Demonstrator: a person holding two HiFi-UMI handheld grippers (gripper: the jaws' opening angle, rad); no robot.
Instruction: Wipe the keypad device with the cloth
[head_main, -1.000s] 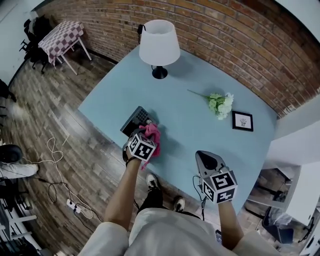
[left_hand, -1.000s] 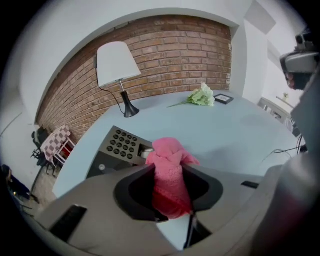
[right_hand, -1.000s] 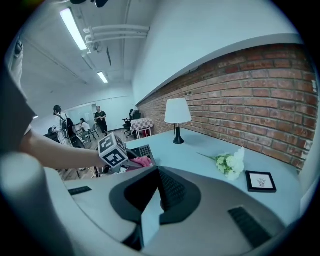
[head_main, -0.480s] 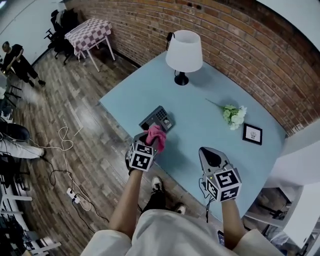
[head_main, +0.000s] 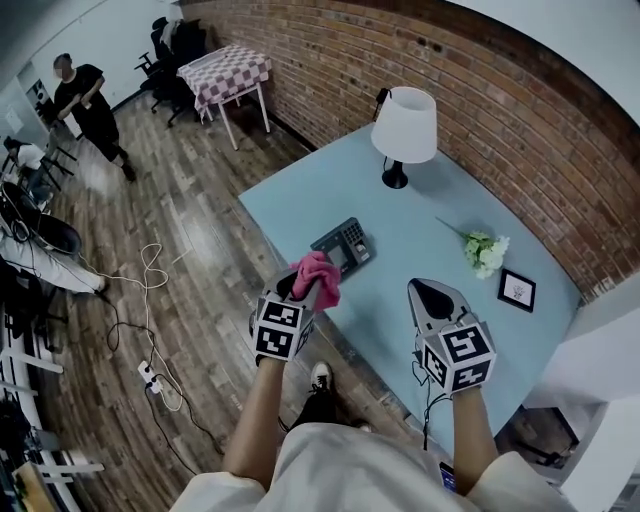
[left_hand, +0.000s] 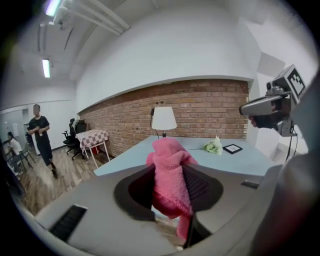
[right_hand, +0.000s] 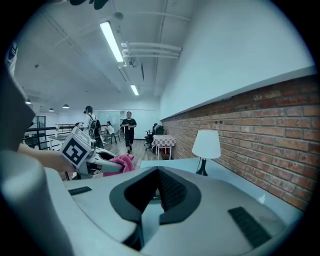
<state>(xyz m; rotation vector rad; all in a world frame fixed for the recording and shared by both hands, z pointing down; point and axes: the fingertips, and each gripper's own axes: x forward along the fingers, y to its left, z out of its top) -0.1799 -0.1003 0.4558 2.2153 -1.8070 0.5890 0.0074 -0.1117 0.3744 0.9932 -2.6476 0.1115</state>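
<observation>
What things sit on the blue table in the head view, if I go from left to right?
keypad device → lamp → flowers → picture frame

Observed from my position: I stand at a light blue table (head_main: 310, 190) beside a red brick wall (head_main: 500, 100), with white plaster (left_hand: 165, 55) above the brick. A white-shaded lamp (head_main: 405, 122) stands near the wall. The floor (head_main: 200, 260) is dark wood plank, with loose cable (head_main: 150, 270) and a power strip (head_main: 148, 375) on it. A checked-cloth table (head_main: 224, 72) and black office chairs (head_main: 170, 38) stand farther along. The ceiling tube lights (right_hand: 113, 41) are lit.
</observation>
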